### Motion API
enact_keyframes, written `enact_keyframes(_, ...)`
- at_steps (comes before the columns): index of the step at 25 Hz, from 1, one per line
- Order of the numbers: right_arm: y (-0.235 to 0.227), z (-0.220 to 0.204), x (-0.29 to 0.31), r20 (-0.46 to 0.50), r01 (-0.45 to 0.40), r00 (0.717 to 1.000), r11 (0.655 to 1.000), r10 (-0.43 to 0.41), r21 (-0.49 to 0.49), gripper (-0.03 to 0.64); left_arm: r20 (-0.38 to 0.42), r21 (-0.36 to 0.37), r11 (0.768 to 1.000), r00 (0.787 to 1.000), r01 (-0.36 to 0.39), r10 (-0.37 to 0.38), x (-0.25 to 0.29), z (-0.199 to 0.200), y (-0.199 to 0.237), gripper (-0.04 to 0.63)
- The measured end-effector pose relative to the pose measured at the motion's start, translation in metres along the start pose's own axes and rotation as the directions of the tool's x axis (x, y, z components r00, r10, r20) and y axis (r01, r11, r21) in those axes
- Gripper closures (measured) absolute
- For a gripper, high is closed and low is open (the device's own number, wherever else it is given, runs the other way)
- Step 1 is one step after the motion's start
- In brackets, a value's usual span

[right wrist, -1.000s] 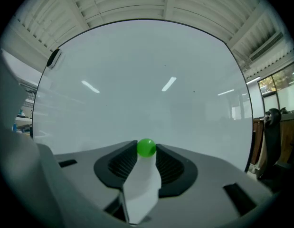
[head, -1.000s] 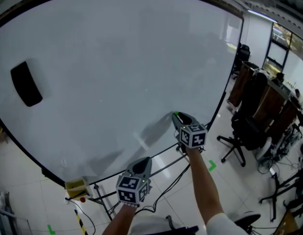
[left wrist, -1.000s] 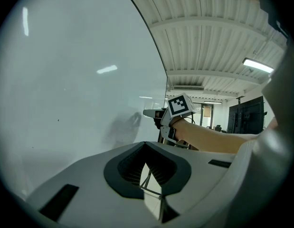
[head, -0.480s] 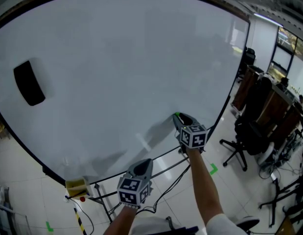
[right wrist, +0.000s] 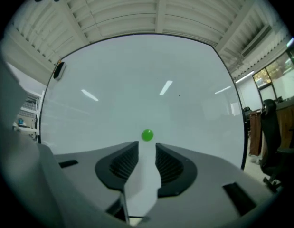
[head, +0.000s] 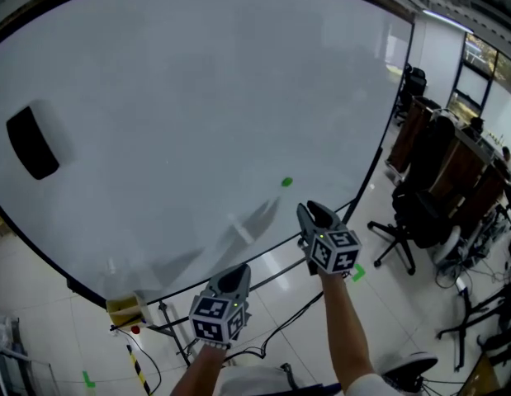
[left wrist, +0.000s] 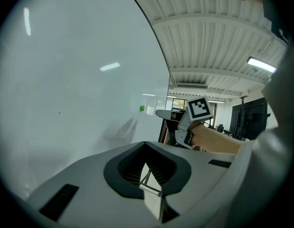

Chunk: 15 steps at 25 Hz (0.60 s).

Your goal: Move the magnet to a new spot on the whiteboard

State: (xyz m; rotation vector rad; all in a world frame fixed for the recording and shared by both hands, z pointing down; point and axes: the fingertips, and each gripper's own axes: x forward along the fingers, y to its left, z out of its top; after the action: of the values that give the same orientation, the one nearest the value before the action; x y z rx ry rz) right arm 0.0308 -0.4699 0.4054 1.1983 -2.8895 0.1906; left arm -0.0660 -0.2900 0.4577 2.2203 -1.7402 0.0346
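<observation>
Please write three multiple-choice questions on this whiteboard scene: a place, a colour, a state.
1. Where is the magnet?
A) stuck on the whiteboard
B) on the floor
C) between two jaws

2. What colour is the magnet?
A) red
B) green
C) blue

3. How do the left gripper's jaws stand?
A) wide apart
B) on the magnet
C) together, empty

Answers:
1 A: it sits on the board, ahead of the right gripper, whose jaws are closing with nothing between them.
2 B: it is green in all views.
3 C: its jaws meet.
</observation>
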Motion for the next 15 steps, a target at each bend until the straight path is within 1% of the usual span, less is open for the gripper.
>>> enact_keyframes(1,-0.001,-0.003,-0.014,0.012,-0.002,1.000,1.000,0.002,0.021,0.533,-0.006,0.000,1.000,1.000,0.001,-0.001,0.000,-0.002,-0.004,0.598)
enact_keyframes(2,-0.002,-0.007,-0.028,0.021,-0.001,1.000,0.999,0.001,0.041,0.598,-0.010,-0.002,1.000,1.000,0.001,-0.001,-0.001,-0.005,-0.008,0.598)
enact_keyframes(3,-0.004,-0.012,-0.041,0.027,0.001,1.000,0.998,-0.002,0.058,0.617,-0.015,-0.004,1.000,1.000,0.000,0.000,0.000,-0.008,-0.012,0.598)
enact_keyframes(6,-0.009,-0.035,-0.079,0.013,0.019,1.000,0.994,-0.021,0.107,0.617,-0.041,-0.005,1.000,0.999,-0.002,0.001,0.001,-0.023,-0.027,0.598)
enact_keyframes(9,-0.015,-0.073,-0.117,-0.040,0.059,0.998,0.986,-0.053,0.156,0.618,-0.089,-0.009,1.000,0.996,0.019,-0.019,0.007,-0.044,-0.046,0.598)
enact_keyframes(12,-0.015,-0.117,-0.155,-0.106,0.098,0.991,0.974,-0.078,0.206,0.617,-0.140,-0.006,0.998,0.988,0.067,-0.067,0.009,-0.066,-0.068,0.598)
enact_keyframes(15,-0.012,-0.153,-0.191,-0.156,0.147,0.982,0.958,-0.110,0.245,0.617,-0.167,-0.005,0.992,0.978,0.125,-0.124,0.004,-0.080,-0.091,0.598)
